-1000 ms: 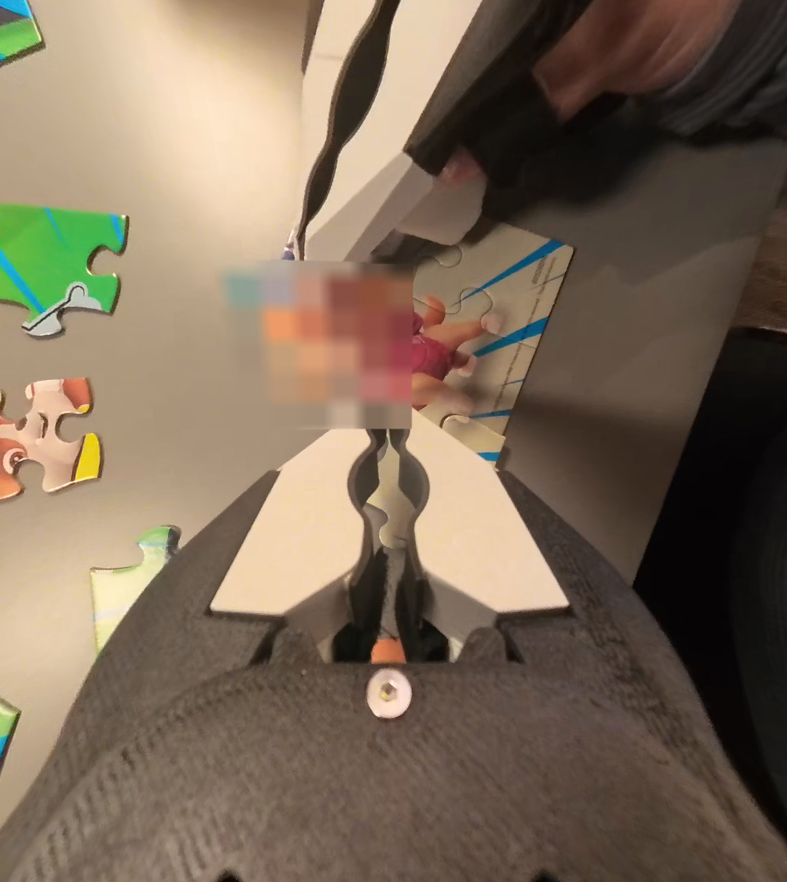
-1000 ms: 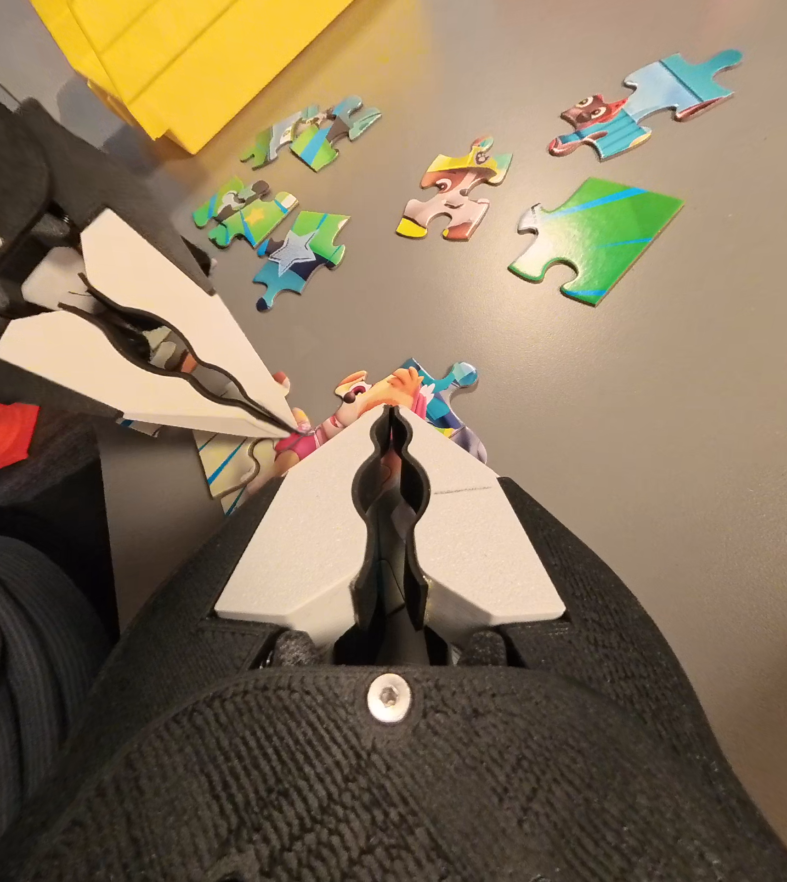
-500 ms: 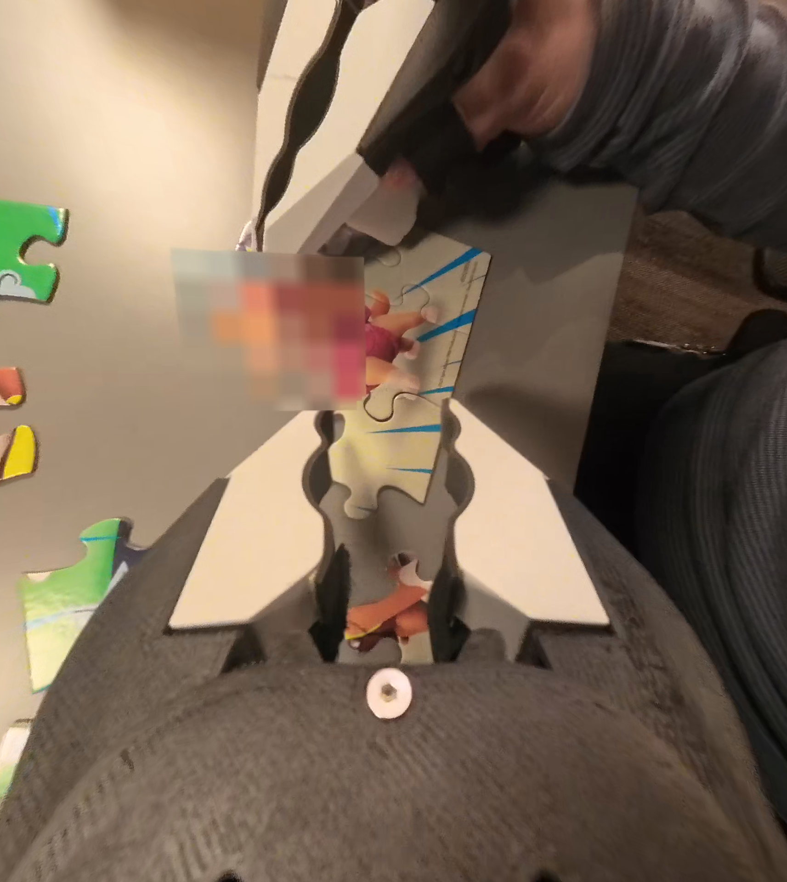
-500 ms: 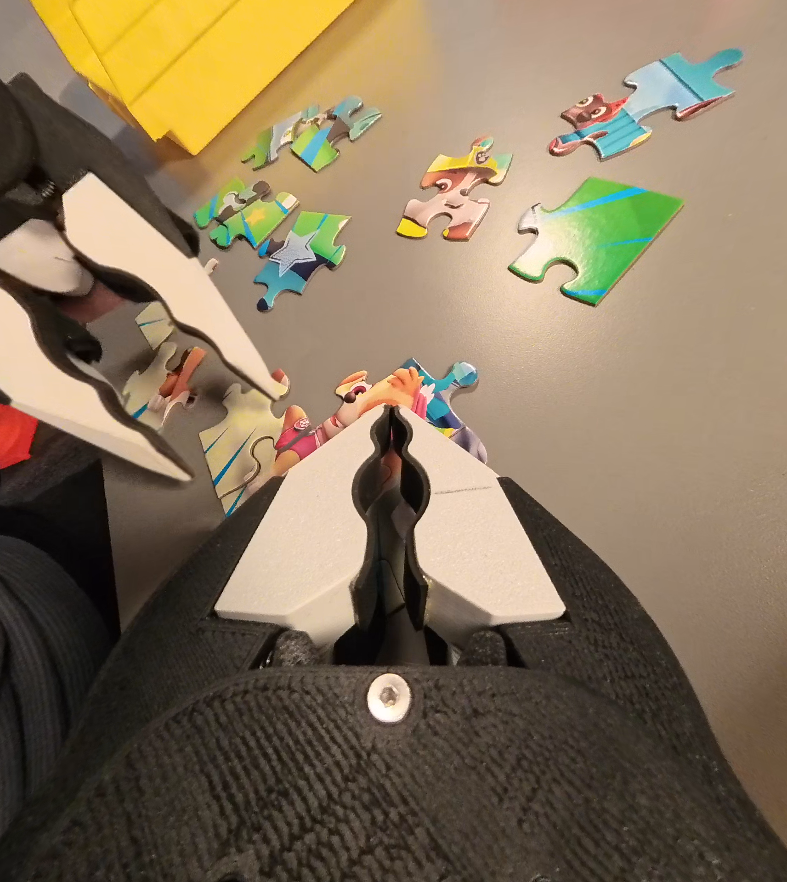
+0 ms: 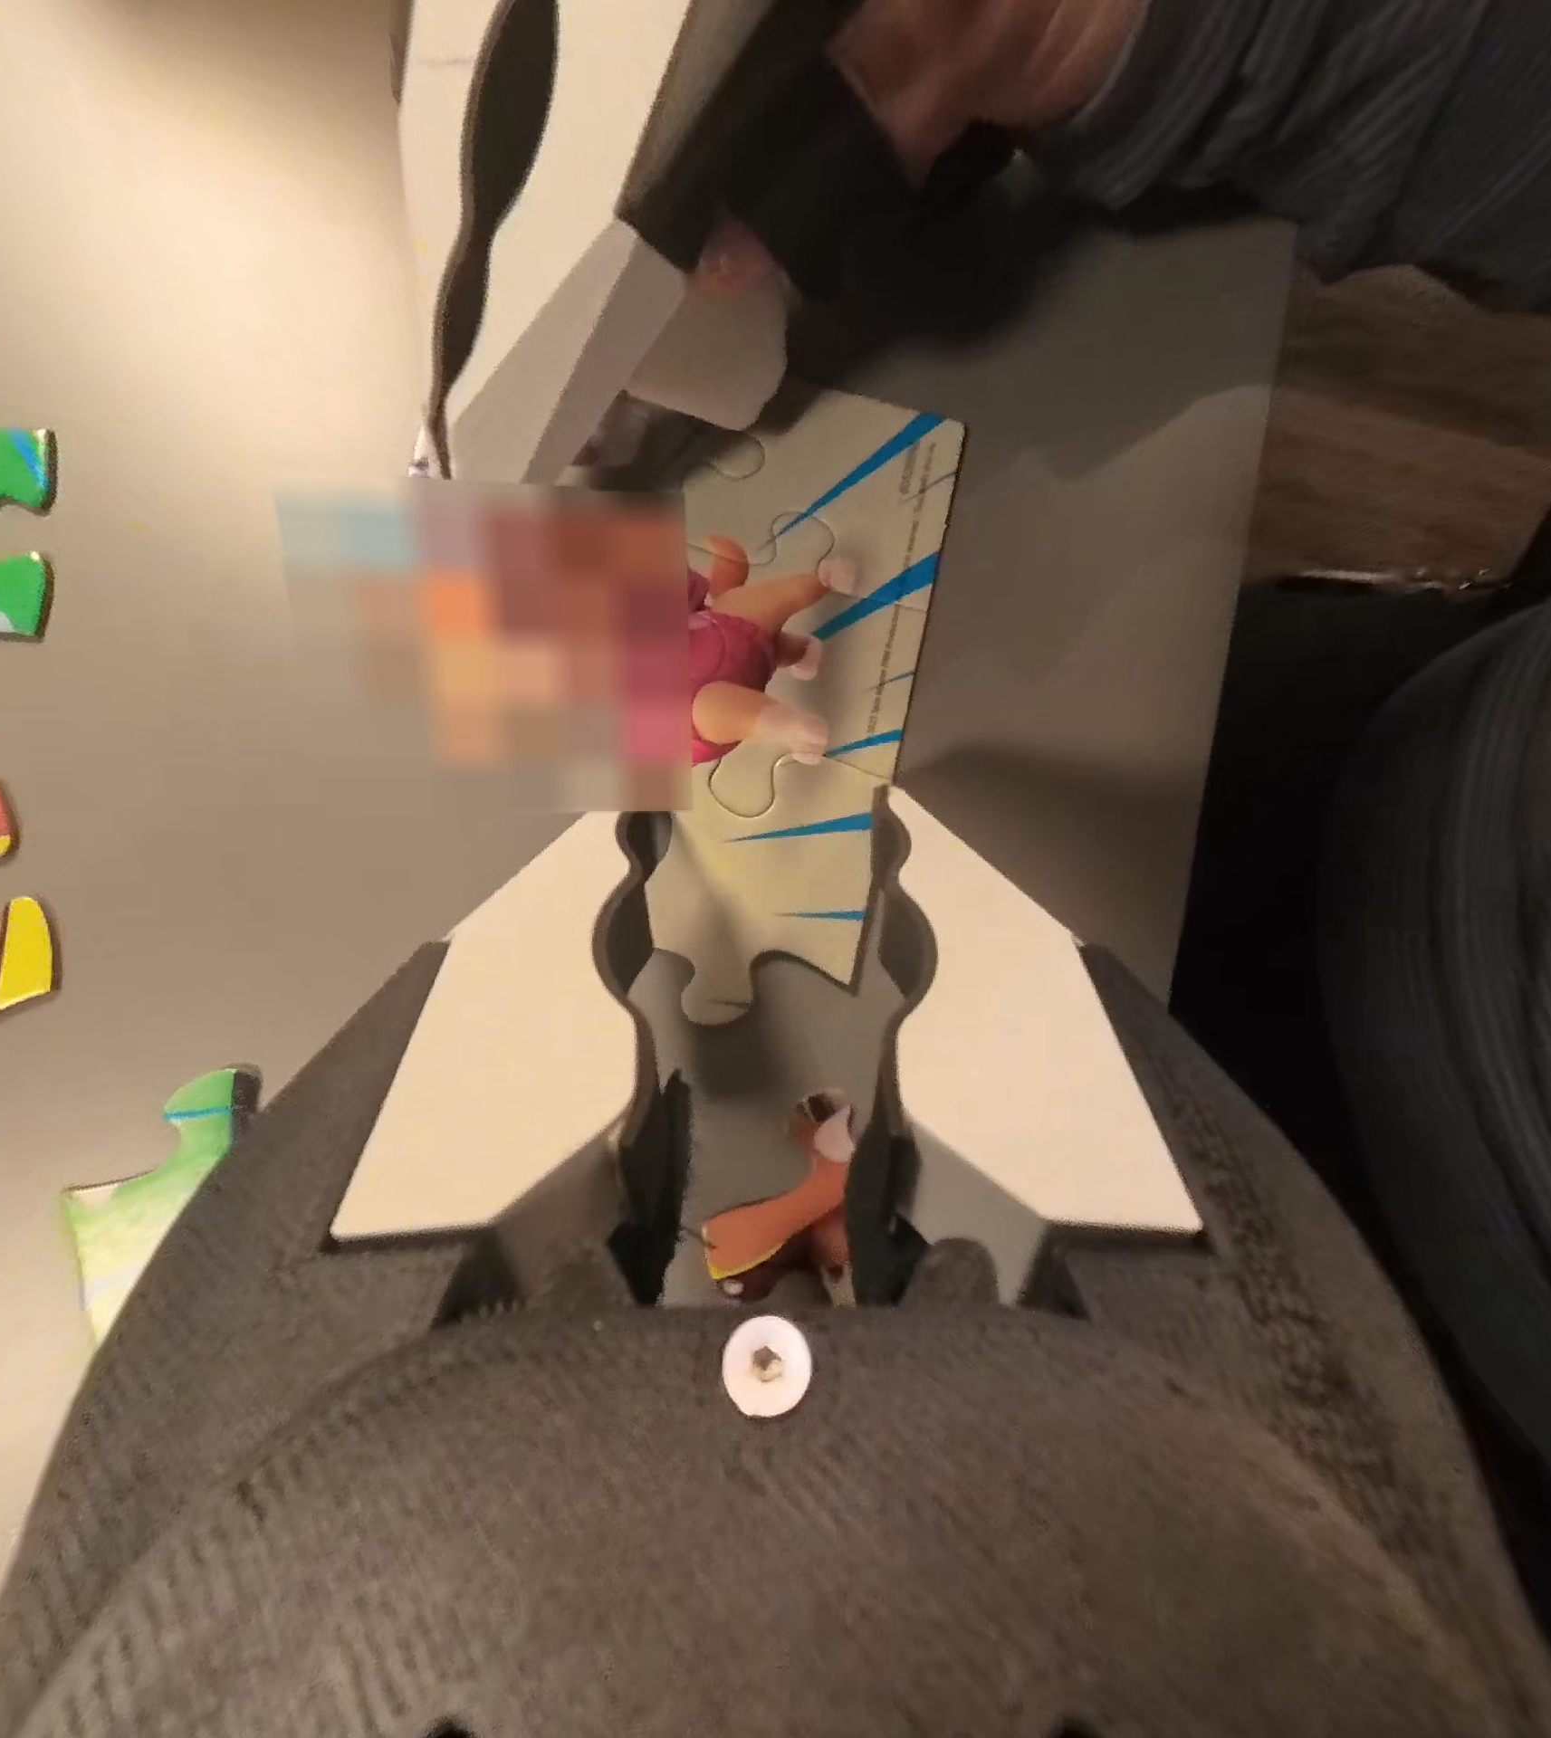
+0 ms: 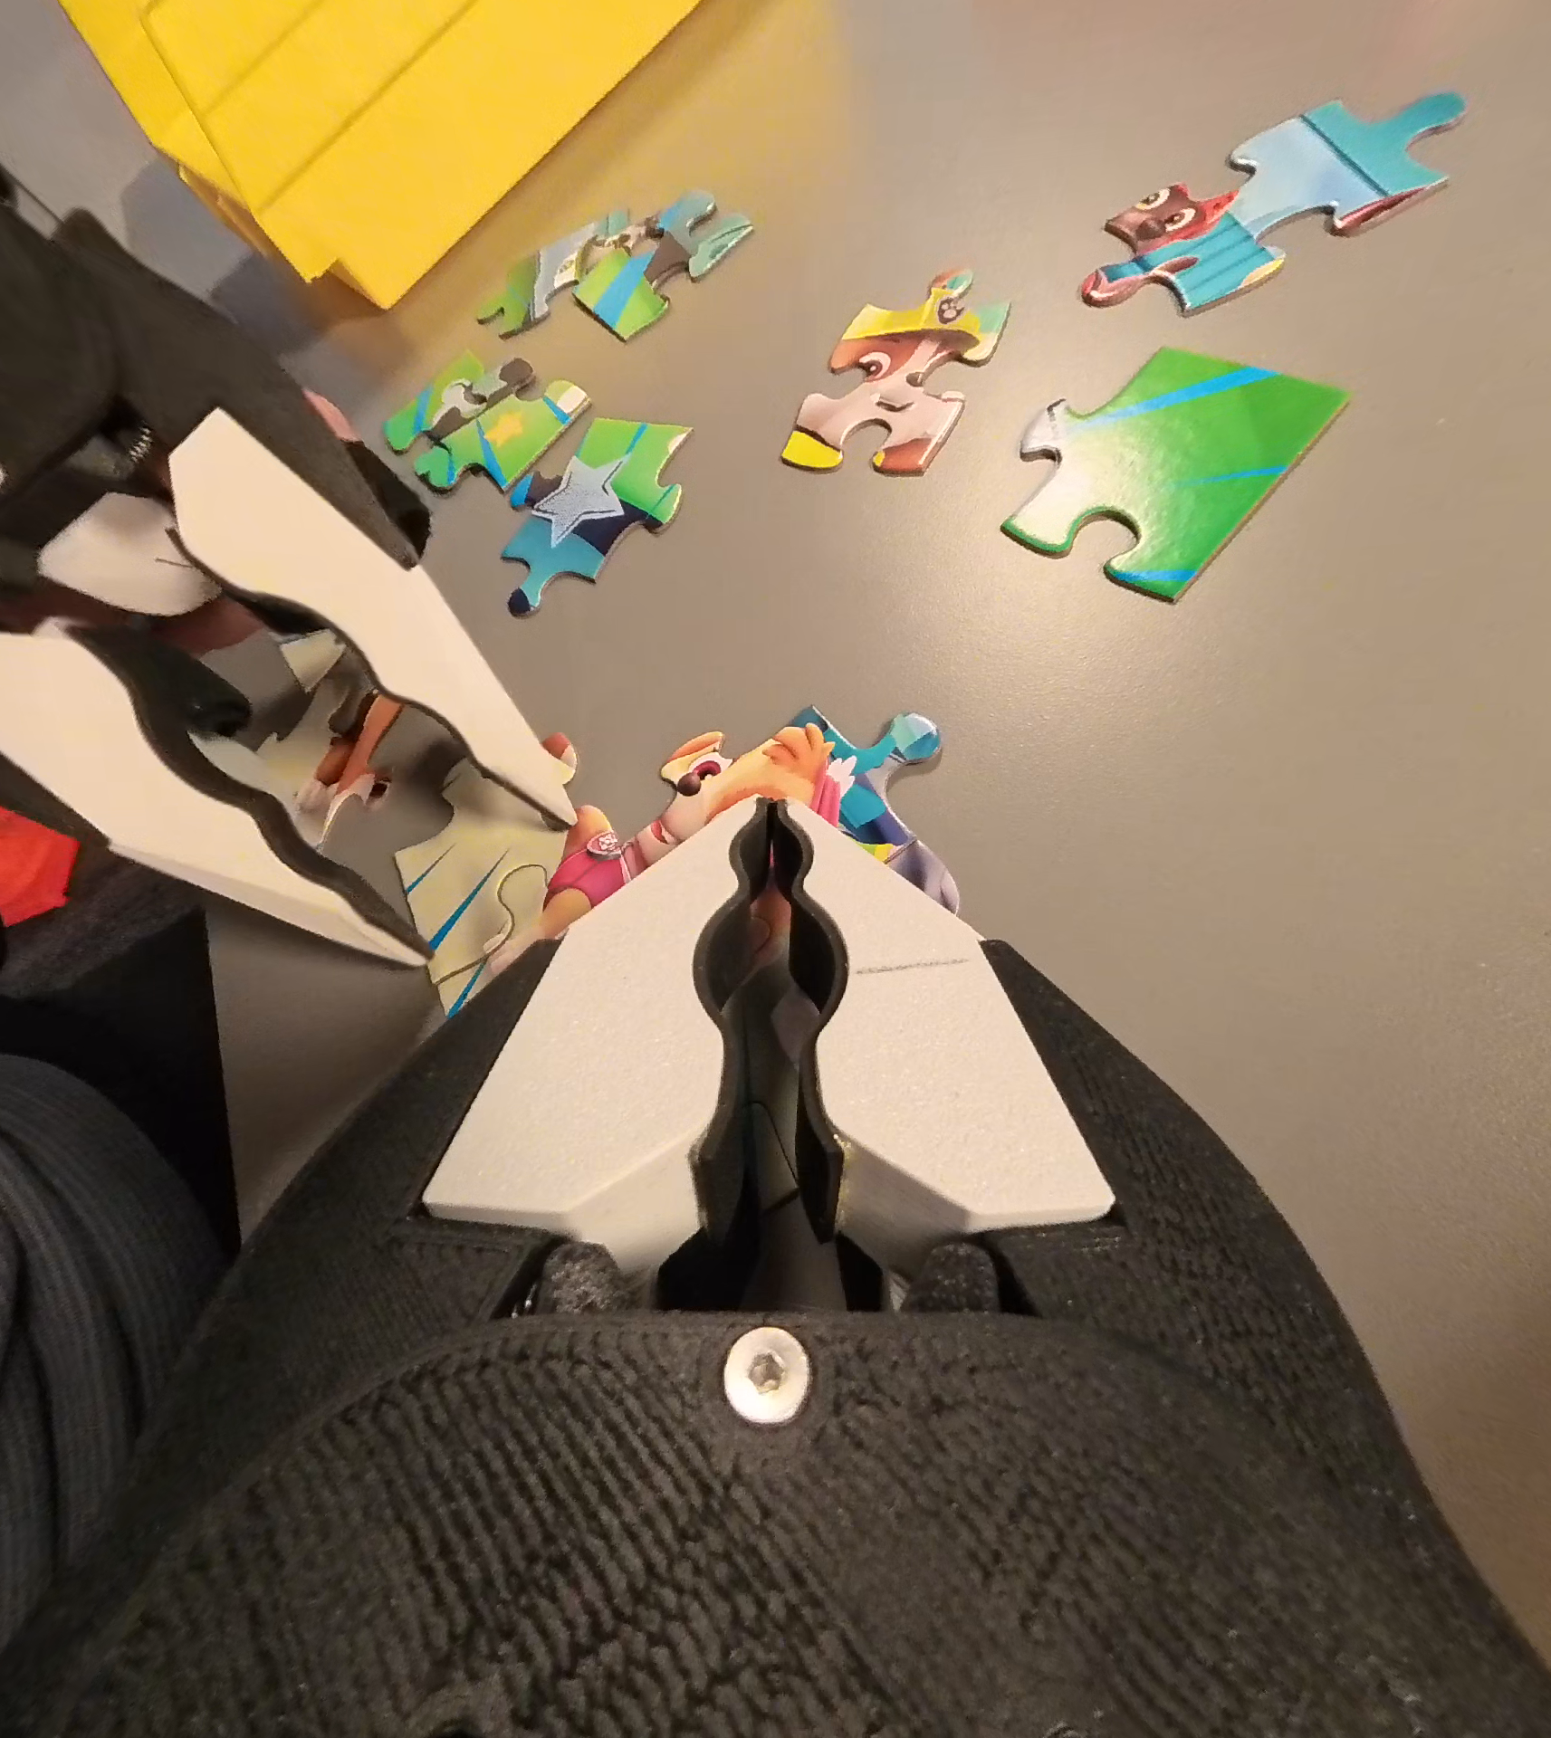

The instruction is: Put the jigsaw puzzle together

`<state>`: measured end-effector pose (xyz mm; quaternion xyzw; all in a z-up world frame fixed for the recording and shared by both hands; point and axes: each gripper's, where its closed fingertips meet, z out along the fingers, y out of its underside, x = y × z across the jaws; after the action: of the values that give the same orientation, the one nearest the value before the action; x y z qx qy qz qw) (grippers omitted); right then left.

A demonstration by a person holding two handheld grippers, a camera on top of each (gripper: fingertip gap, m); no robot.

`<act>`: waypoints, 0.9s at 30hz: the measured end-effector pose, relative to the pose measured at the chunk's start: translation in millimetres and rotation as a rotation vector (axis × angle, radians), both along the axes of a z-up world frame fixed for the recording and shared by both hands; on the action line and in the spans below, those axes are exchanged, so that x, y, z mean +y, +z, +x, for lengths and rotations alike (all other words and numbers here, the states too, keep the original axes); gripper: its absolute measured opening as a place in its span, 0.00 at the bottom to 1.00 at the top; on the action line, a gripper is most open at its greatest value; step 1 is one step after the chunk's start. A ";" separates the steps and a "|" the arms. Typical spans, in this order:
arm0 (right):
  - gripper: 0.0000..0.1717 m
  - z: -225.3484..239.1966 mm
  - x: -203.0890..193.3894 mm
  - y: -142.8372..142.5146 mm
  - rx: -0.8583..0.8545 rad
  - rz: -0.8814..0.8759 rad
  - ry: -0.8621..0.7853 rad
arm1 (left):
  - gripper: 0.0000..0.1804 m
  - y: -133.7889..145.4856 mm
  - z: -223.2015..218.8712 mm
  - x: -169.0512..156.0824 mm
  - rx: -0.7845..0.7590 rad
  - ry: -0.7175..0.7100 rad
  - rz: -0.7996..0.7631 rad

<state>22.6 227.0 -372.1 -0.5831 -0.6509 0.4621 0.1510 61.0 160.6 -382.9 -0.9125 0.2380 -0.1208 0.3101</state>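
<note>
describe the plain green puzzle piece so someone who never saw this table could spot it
Start at the yellow box at the grey table's far edge and look right, past the scattered pieces. The green puzzle piece is the largest loose one, with straight edges and thin blue streaks, no character.

Work surface: flat, matte grey tabletop (image 6: 1223, 846), smooth, no visible seams. Warm light pools on it as a soft sheen ahead and to the right of the right fingers; in the left wrist view the same surface reads beige under that light. Table edge (image 5: 1223, 658) runs just right of the left fingers; beyond it, brown speckled carpet floor (image 5: 1411, 376) in dimmer light. Bright yellow flat-panelled box (image 6: 395, 122) sits far ahead-left of the right fingers, its colour glowing on the tabletop.
</note>
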 end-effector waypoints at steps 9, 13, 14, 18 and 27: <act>0.00 -0.5 0.4 -0.2 0.000 -0.002 -0.002 | 0.16 -1.7 7.3 -4.3 0.100 -0.040 -0.035; 0.00 -0.8 0.8 -0.3 -0.001 -0.002 -0.004 | 0.13 -1.7 8.6 -4.7 0.115 -0.020 -0.115; 0.00 -0.8 0.8 -0.3 -0.001 -0.002 -0.004 | 0.12 -1.7 7.8 -3.9 0.112 -0.014 -0.128; 0.00 -1.1 0.9 -0.3 -0.001 -0.005 -0.005 | 0.20 2.3 13.3 -7.7 -0.010 -0.037 -0.206; 0.00 -1.5 1.5 -0.1 -0.005 -0.026 -0.010 | 0.24 9.2 0.5 10.0 0.018 -0.047 -0.116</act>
<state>21.2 228.4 -372.2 -0.5891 -0.6424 0.4685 0.1441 61.5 170.6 -373.7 -0.9241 0.2549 -0.1332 0.2517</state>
